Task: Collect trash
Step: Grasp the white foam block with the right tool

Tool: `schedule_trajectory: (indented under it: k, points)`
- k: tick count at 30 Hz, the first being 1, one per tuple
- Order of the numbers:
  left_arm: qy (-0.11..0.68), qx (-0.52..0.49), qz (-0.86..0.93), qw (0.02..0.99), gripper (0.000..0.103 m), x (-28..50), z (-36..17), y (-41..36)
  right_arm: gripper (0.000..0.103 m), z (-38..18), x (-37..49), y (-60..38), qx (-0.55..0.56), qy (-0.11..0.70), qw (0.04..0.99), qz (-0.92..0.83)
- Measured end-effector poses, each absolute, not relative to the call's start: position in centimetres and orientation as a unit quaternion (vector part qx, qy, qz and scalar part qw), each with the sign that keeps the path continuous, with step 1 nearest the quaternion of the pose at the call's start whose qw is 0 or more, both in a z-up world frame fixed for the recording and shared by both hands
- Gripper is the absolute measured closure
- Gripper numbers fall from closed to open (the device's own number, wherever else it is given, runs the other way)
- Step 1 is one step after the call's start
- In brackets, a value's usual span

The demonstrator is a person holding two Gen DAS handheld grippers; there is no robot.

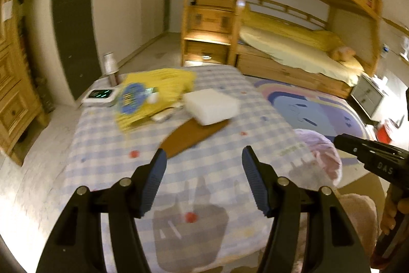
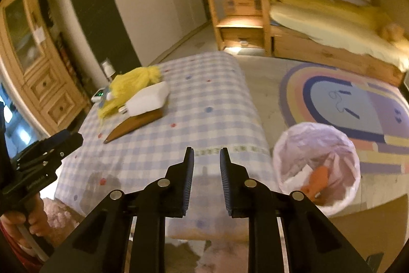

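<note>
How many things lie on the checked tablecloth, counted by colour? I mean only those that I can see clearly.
Yellow: 1, the cloth
White: 2, the foam block and the small device
Brown: 1, the flat board
Silver: 1, the can
Total: 5

checked tablecloth (image 1: 107,145), yellow cloth (image 1: 153,91), white foam block (image 1: 211,105), bunk bed (image 1: 294,42), round rug (image 2: 345,104)

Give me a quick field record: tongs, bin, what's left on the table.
left tongs: open, empty
right tongs: narrow gap, nothing between the fingers
bin: white liner, on the floor beside the table, orange item and paper inside
table: checked cloth
on table: yellow cloth, white block, brown board
</note>
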State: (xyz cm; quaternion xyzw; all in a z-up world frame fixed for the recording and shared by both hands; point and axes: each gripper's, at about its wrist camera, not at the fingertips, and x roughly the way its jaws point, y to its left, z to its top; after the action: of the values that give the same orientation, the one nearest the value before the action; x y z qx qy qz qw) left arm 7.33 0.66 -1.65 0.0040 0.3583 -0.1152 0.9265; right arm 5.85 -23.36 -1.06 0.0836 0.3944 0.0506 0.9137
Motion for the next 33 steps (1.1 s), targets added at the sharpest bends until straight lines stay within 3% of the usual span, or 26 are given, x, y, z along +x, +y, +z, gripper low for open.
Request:
schedule_trajectory:
  k: [5,7,9,11,15,16,26,28,33]
  points:
    - [0.365,-0.014,-0.087,0.927,0.043,7.9,-2.0,3.7,0.079,-1.0,8.2,-20.5,0.065,0.400,0.911,0.078]
    - [0.365,-0.018,-0.076,0.928,0.043,8.3,-2.0,4.6,0.073,-1.1,9.4,-19.3,0.057,0.400,0.910,0.090]
    - [0.366,-0.022,-0.068,0.928,0.031,8.8,-1.9,5.6,0.070,-1.2,10.2,-18.4,0.049,0.401,0.909,0.098]
    - [0.369,-0.024,-0.064,0.927,0.028,9.3,-2.0,6.3,0.062,-1.4,11.4,-17.3,0.043,0.402,0.908,0.109]
    - [0.373,-0.018,-0.046,0.926,0.027,10.6,-2.4,7.7,0.020,-1.9,13.7,-15.1,0.025,0.394,0.911,0.120]
    - [0.374,-0.019,-0.043,0.926,0.027,10.9,-2.4,8.0,0.015,-2.1,14.3,-14.6,0.019,0.394,0.911,0.118]
    - [0.393,-0.021,-0.018,0.919,0.027,14.0,-4.0,10.2,0.017,-4.7,20.0,-10.8,-0.037,0.423,0.898,0.113]
    - [0.397,-0.019,-0.017,0.917,0.027,14.5,-4.3,10.3,0.037,-5.0,20.3,-10.7,-0.039,0.429,0.896,0.108]
    - [0.408,-0.020,-0.014,0.913,0.027,15.9,-5.1,10.9,0.045,-4.0,19.3,-11.4,-0.044,0.409,0.908,0.084]
